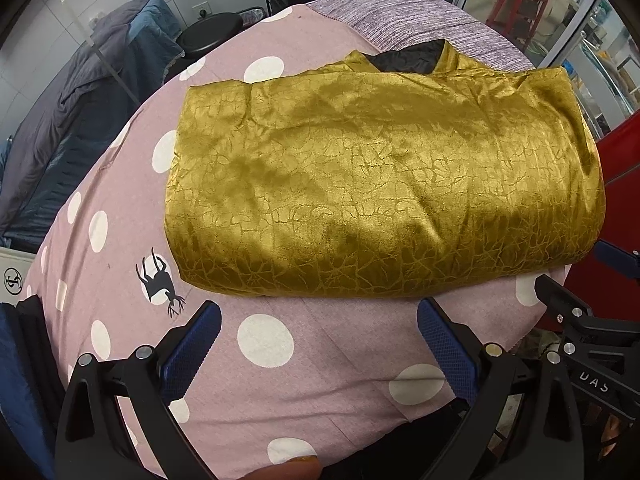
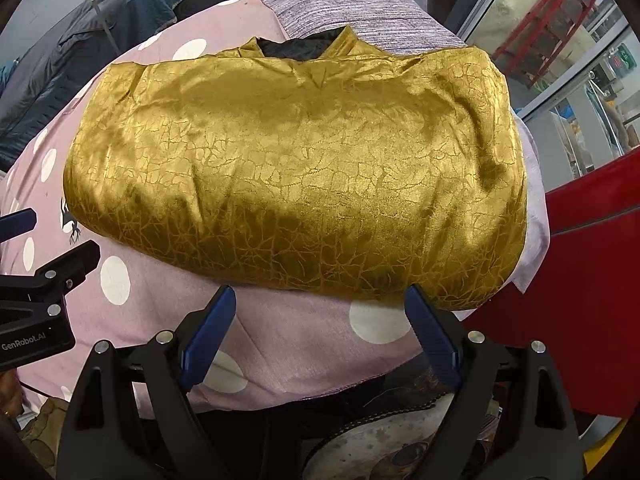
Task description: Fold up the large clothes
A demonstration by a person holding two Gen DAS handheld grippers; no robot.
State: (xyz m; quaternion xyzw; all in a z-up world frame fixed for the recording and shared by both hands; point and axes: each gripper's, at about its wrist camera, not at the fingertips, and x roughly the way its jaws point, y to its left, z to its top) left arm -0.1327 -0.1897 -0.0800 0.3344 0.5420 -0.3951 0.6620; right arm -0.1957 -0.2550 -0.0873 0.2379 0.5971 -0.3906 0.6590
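The gold garment [image 1: 384, 184] lies folded into a thick rectangle on the pink polka-dot sheet [image 1: 280, 360], with black lining [image 1: 408, 58] showing at its far edge. The left gripper [image 1: 318, 320] and right gripper [image 2: 320, 304] hover just short of its near edge, both spread wide and holding nothing.

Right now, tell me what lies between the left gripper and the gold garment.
Only bare polka-dot sheet: in the left wrist view the open left gripper sits just short of the gold garment's near edge, with nothing else between.

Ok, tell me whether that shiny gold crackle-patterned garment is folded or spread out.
Folded. The shiny gold crackle-patterned garment lies as a compact, thick rectangle on the pink polka-dot sheet, rounded fold along its near edge, black lining showing at the far edge.
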